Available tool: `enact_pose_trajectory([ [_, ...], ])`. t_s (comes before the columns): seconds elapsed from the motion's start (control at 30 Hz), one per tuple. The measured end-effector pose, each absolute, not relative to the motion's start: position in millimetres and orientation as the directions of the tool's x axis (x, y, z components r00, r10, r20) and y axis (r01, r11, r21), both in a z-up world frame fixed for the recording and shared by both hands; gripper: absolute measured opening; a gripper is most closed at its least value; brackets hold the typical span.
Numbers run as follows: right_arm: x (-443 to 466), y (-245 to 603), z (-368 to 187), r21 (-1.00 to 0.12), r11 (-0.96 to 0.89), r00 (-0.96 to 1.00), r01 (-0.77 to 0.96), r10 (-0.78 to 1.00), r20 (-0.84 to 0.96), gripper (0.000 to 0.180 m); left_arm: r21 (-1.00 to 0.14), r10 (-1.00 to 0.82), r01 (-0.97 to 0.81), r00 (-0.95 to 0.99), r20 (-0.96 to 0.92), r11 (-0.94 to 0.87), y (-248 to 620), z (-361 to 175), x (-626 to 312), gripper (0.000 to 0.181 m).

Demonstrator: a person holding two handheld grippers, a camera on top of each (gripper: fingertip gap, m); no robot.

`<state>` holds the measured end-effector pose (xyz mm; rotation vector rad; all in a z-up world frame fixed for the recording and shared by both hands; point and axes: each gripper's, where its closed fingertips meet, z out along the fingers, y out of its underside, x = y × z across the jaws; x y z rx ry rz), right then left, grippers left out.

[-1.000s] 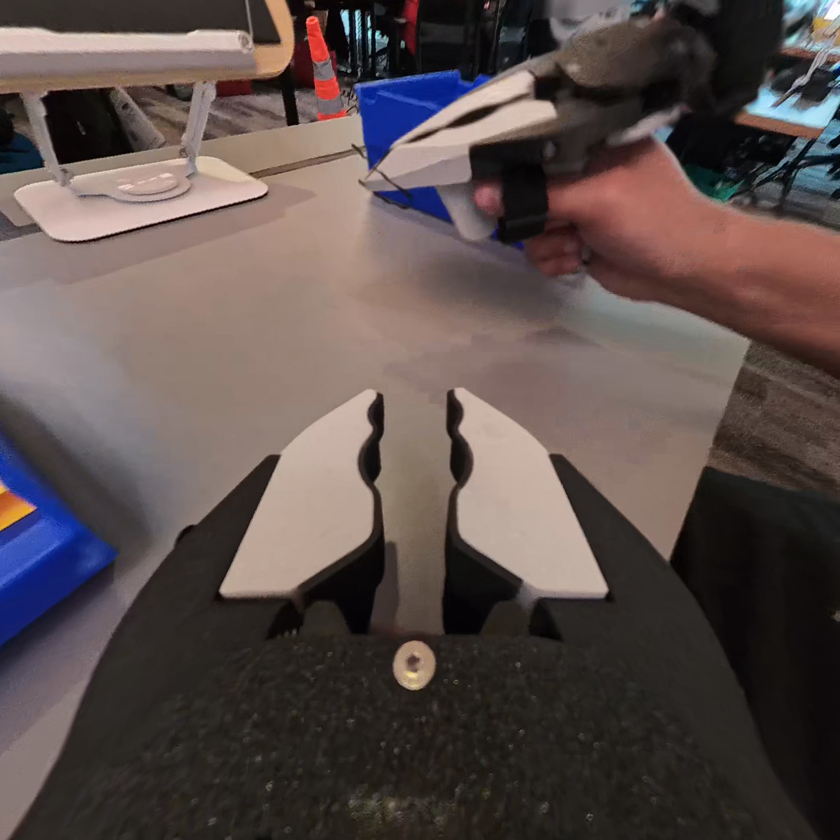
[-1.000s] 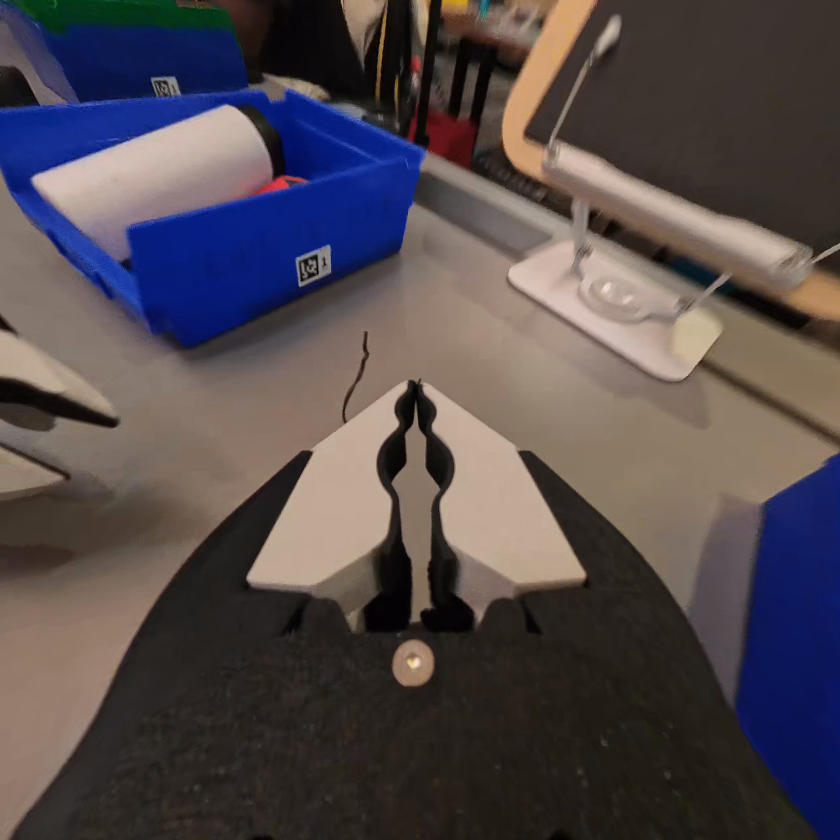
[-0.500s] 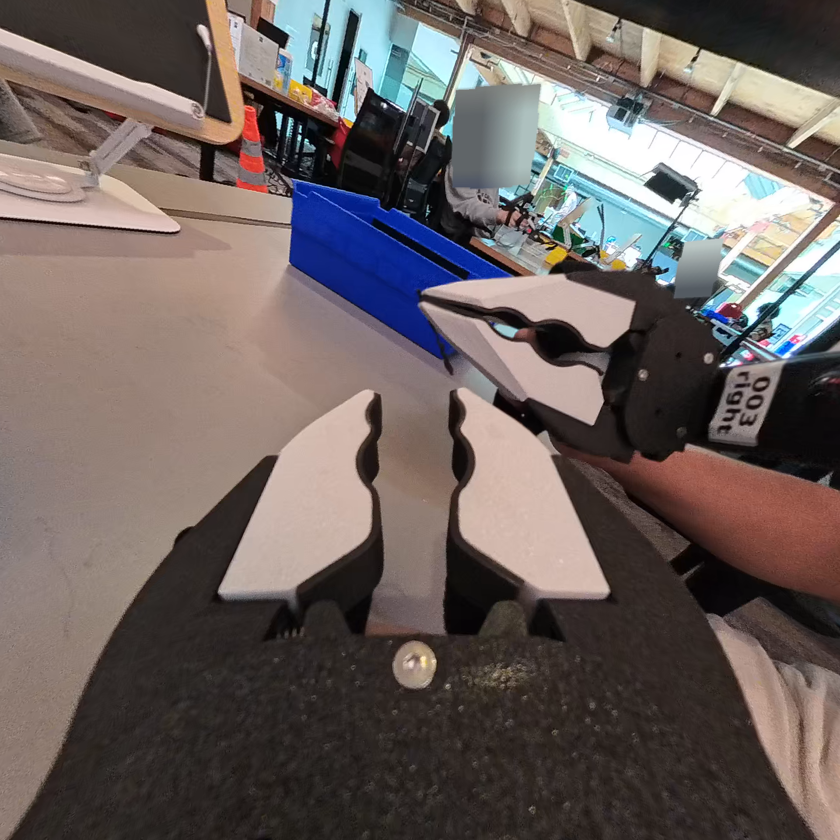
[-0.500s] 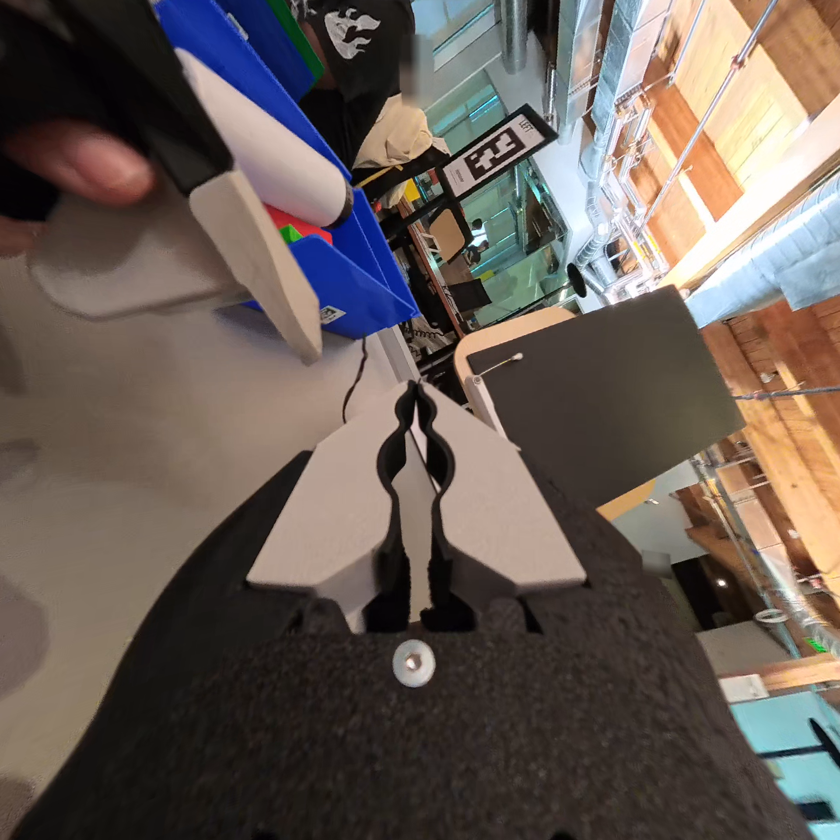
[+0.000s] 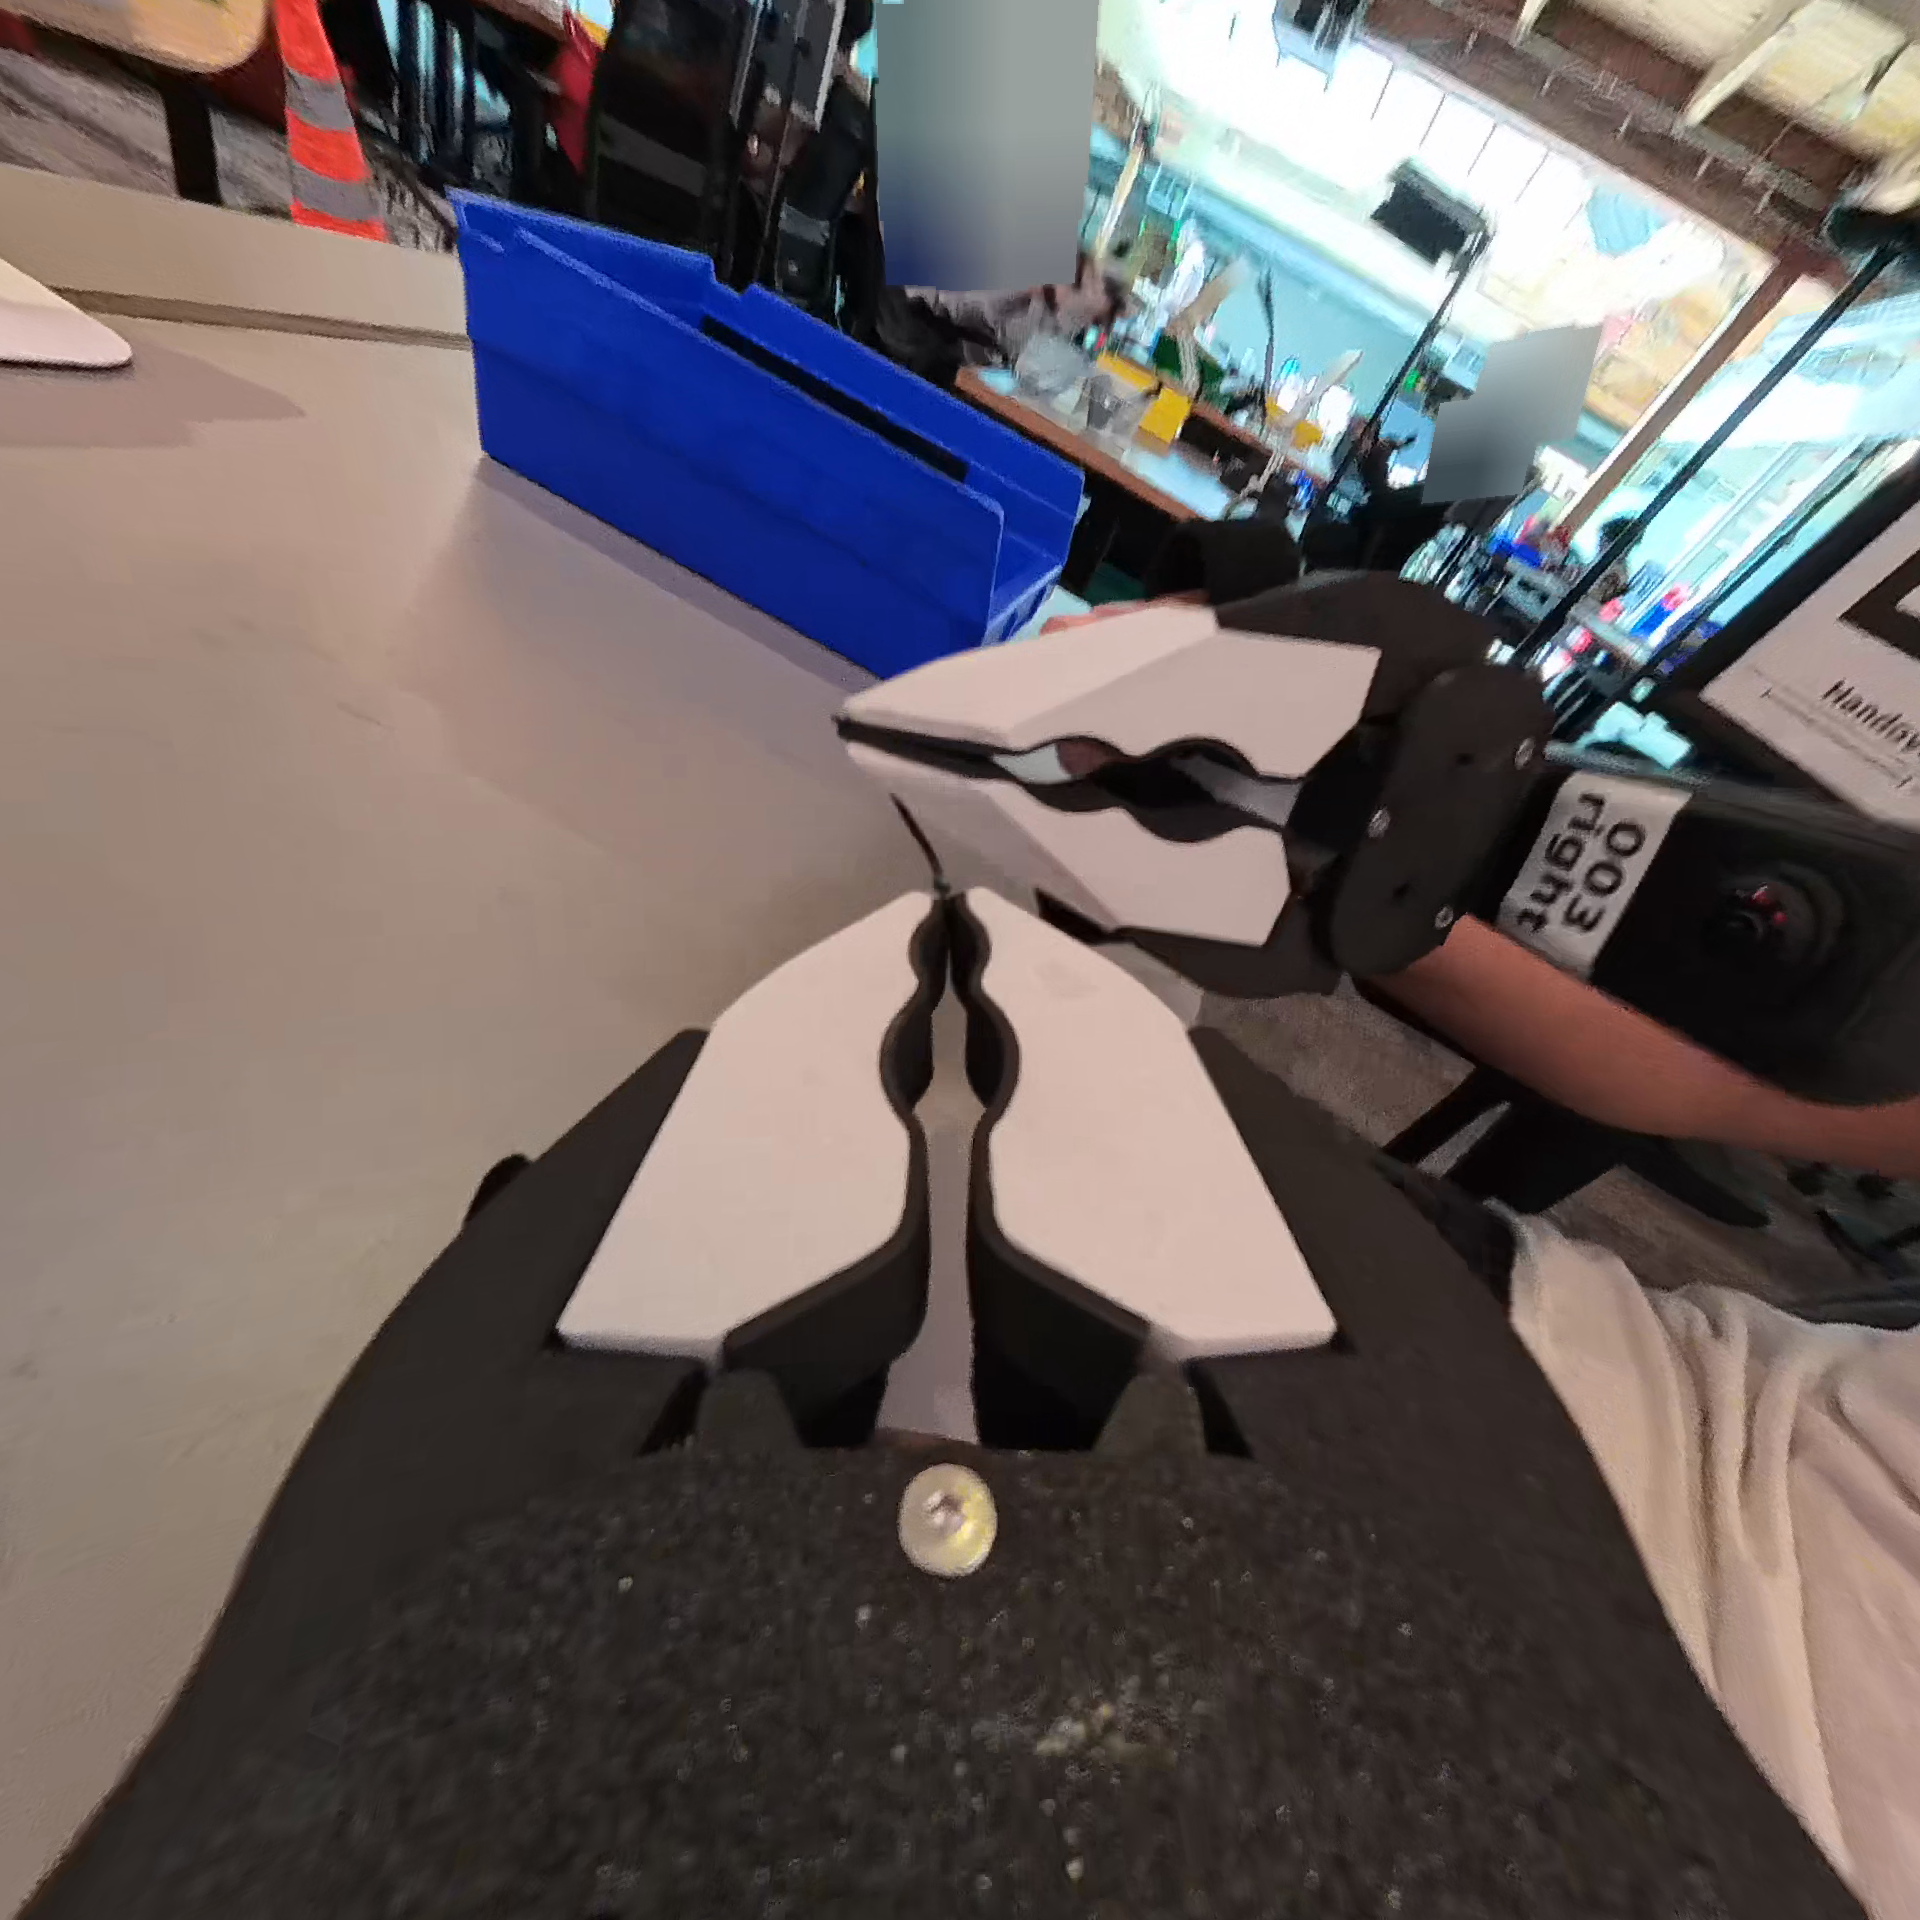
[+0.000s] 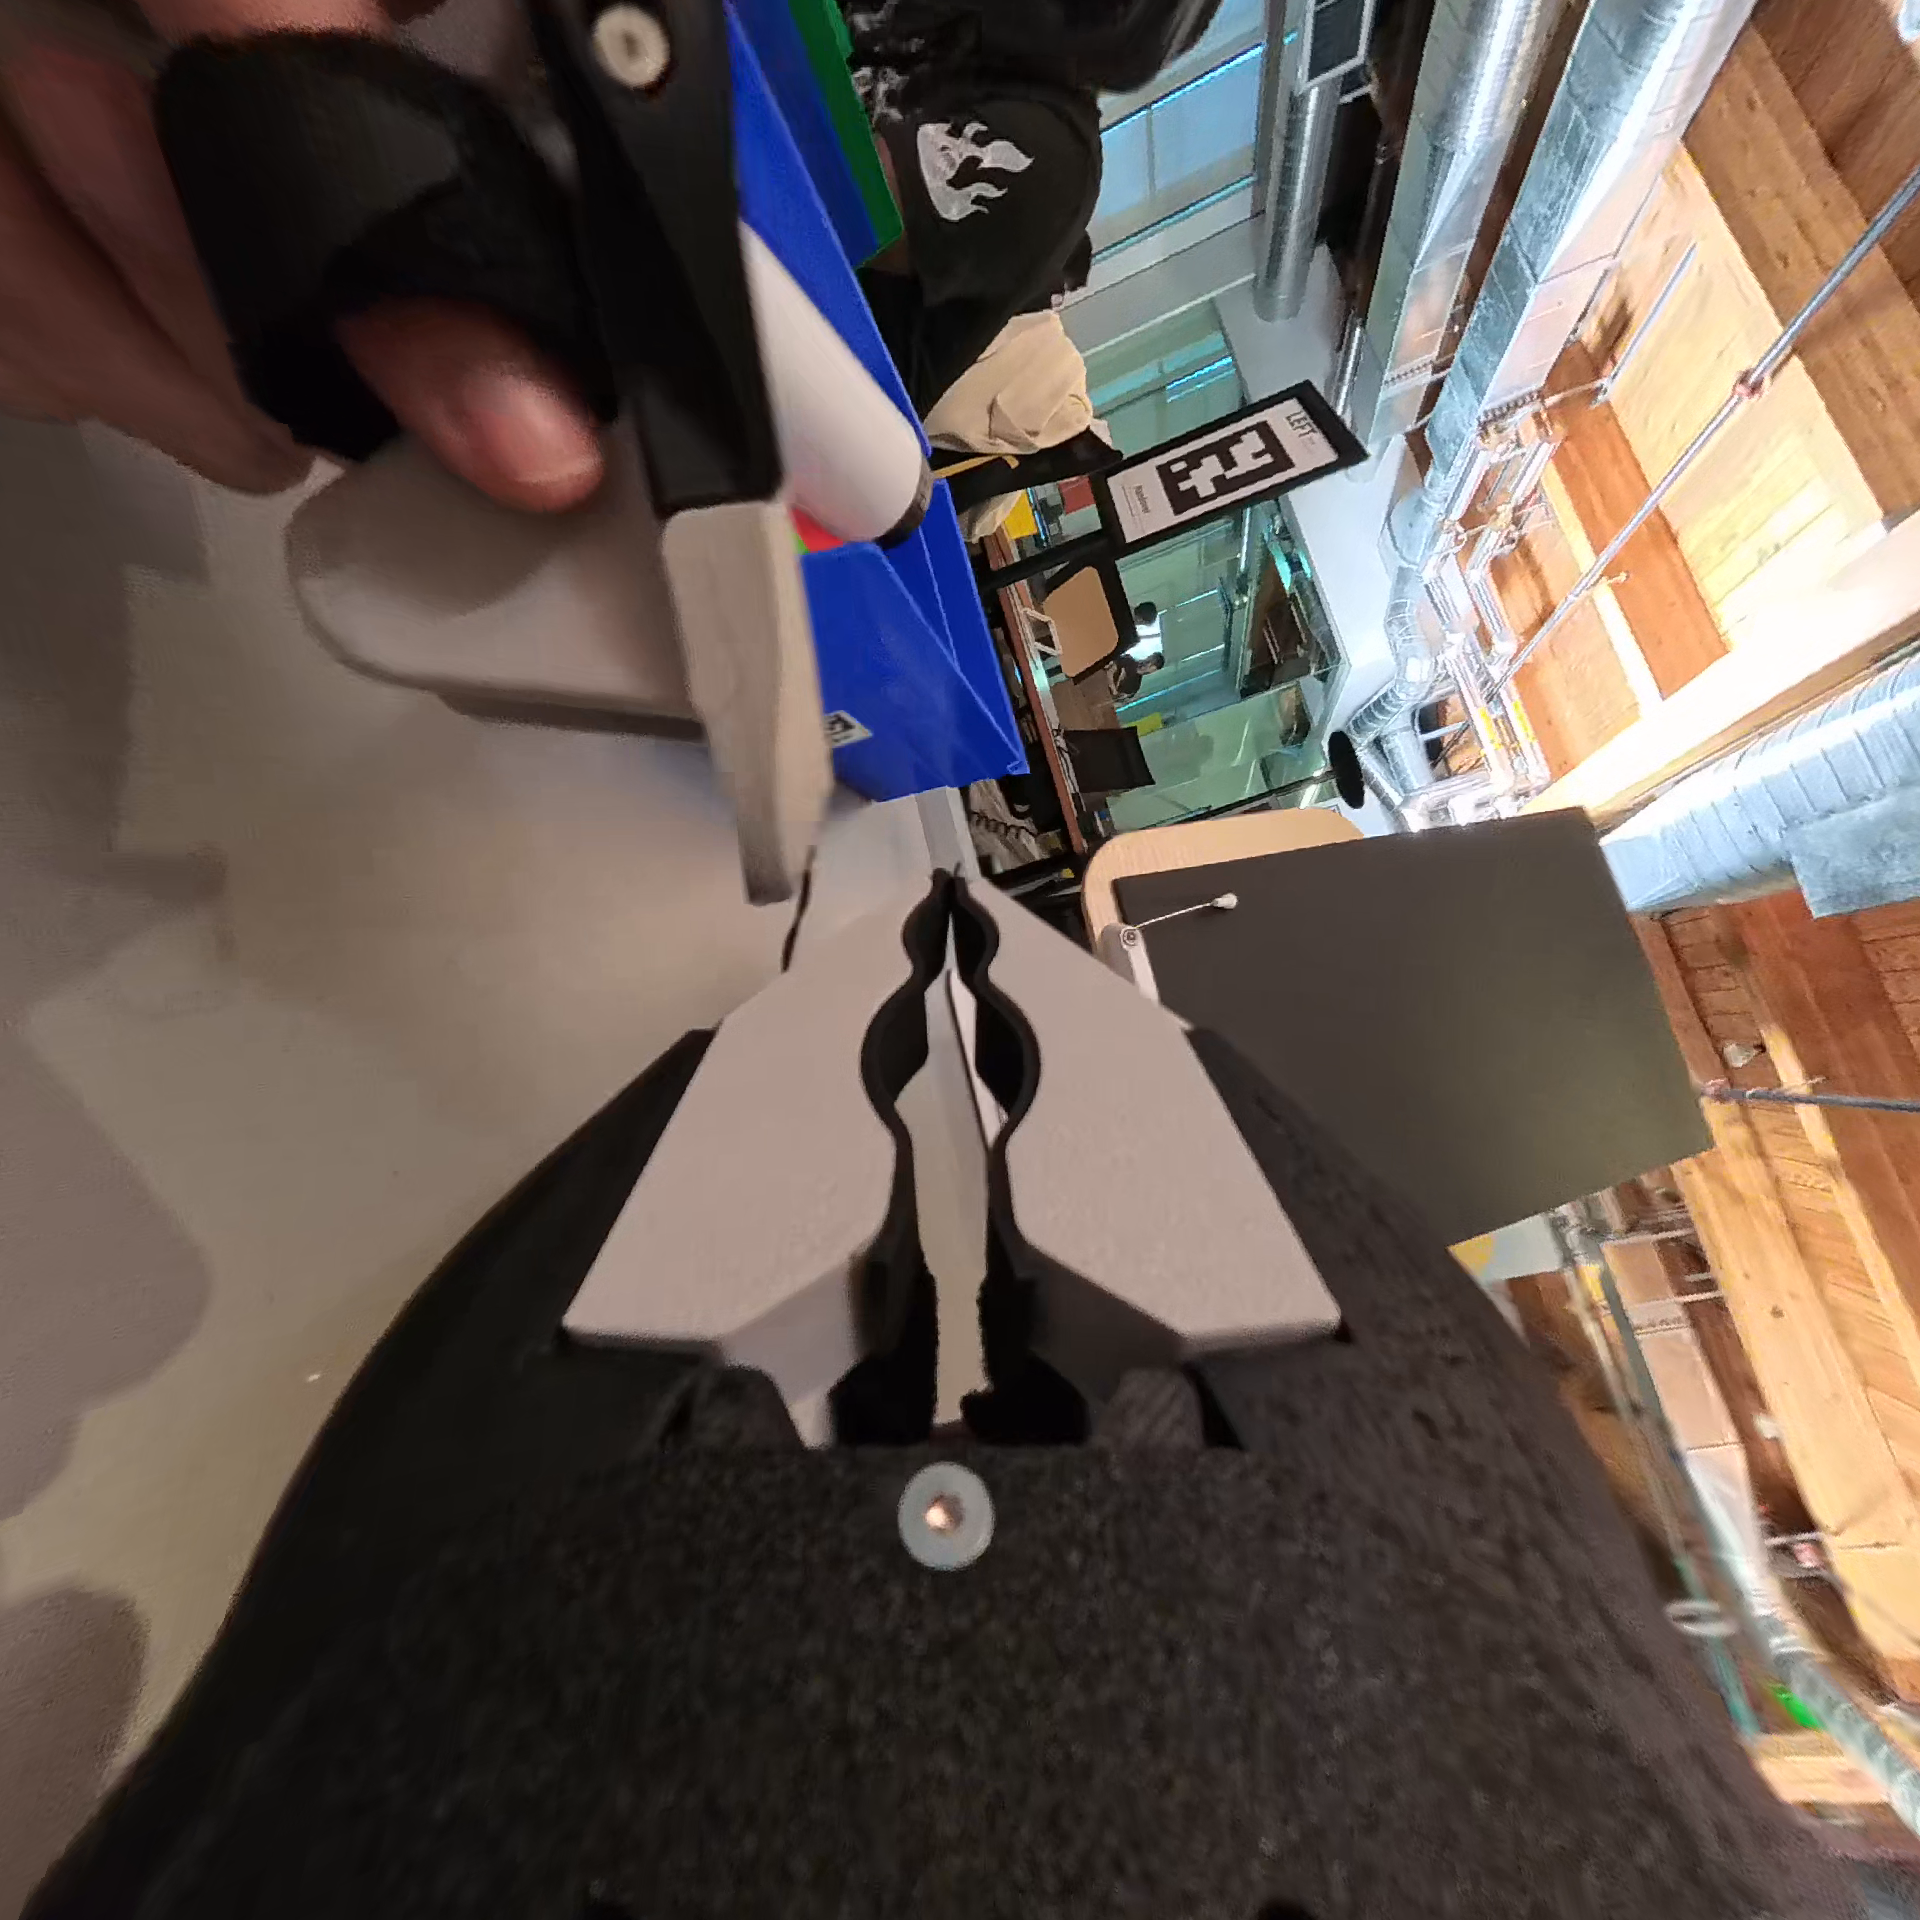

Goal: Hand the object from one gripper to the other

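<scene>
Since earlier, clamps left white-fingered black gripper [image 5: 948,912] onto thin dark wire strand [image 5: 916,847] at its tips, with right white-fingered gripper [image 6: 948,896] also pinching it. Mid-handover, seemingly; next calls for easing right open.

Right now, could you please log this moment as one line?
handover | left gripper: shut on thin wire | right gripper: shut on thin wire

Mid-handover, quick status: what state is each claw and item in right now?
Left claw: shut, tips pinching the lower end of the wire.
Right claw: shut, wire hanging from near its tip.
Thin dark wire: off the table, strung between both claws.
Blue bin: upright on the table, open top.
White roll: lying in the bin.
</scene>
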<state>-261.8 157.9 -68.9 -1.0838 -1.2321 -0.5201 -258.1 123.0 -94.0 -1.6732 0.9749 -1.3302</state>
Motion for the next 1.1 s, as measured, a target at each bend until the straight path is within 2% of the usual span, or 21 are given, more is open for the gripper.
enact_pose_trajectory([
  [0.1,-262.4,156.2,-60.6,-0.526,0.451,0.44,0.72,0.289,0.85,0.0,-0.917,-0.914,-0.099,0.179,0.365,-0.386,125.1,-92.0,-259.2,0.0],
  [0.17,-254.0,161.5,-50.3,-0.655,0.409,0.569,0.635,0.326,0.755,0.018,-0.923,-0.913,-0.069,0.189,0.361,-0.379,128.4,-85.2,-261.9,0.0],
  [0.2,-251.9,161.5,-48.7,-0.729,0.379,0.608,0.57,0.403,0.685,0.026,-0.926,-0.914,-0.051,0.19,0.359,-0.374,129.9,-81.7,-264.0,0.0],
  [0.27,-243.4,161.7,-36.5,-0.894,0.283,0.699,0.349,0.557,0.449,0.04,-0.924,-0.908,0.002,0.183,0.377,-0.383,133.7,-74.1,-269.6,0.0],
  [0.3,-237.9,161.5,-29.0,-0.947,0.231,0.716,0.224,0.621,0.32,0.04,-0.915,-0.9,0.039,0.168,0.402,-0.402,135.4,-69.5,-272.8,0.0],
  [0.37,-230.8,158.9,-19.9,-0.995,0.103,0.667,-0.006,0.741,0.073,0.039,-0.882,-0.875,0.126,0.121,0.469,-0.455,139.1,-58.9,-279.8,0.0],
  [0.43,-226.6,156.1,-15.6,-0.976,-0.057,0.548,-0.211,0.82,-0.166,0.037,-0.831,-0.845,0.211,0.04,0.533,-0.514,139.8,-47.4,-286.1,0.0],
  [0.5,-231.6,155.7,-20.0,-0.897,-0.284,0.38,-0.337,0.831,-0.406,0.038,-0.781,-0.815,0.272,-0.026,0.578,-0.563,140.8,-39.8,-291.1,0.0],
  [0.6,-253.3,138.8,-19.8,-0.779,-0.511,0.078,-0.364,0.816,-0.572,0.038,-0.741,-0.792,0.306,-0.085,0.604,-0.598,140.4,-35.3,-293.7,0.0],
  [0.63,-258.4,138.1,-21.1,-0.749,-0.553,0.037,-0.365,0.795,-0.606,0.037,-0.739,-0.792,0.306,-0.098,0.603,-0.601,139.1,-34.6,-293.3,0.0],
  [0.77,-274.3,136.4,-30.5,-0.72,-0.596,0.003,-0.356,0.77,-0.638,0.034,-0.758,-0.805,0.287,-0.106,0.583,-0.586,133.0,-34.4,-288.4,0.0],
  [0.93,-276.0,138.5,-33.2,-0.704,-0.606,-0.007,-0.37,0.76,-0.65,0.016,-0.764,-0.805,0.266,-0.105,0.583,-0.588,128.9,-38.3,-282.0,0.0],
  [1.0,-275.4,139.4,-36.9,-0.721,-0.593,0.02,-0.358,0.768,-0.641,0.0,-0.768,-0.807,0.258,-0.103,0.582,-0.587,127.9,-39.5,-280.2,0.0],
  [1.1,-274.1,141.9,-39.9,-0.762,-0.56,0.078,-0.327,0.787,-0.612,0.0,-0.778,-0.813,0.25,-0.075,0.578,-0.576,129.8,-42.6,-278.9,0.0],
])
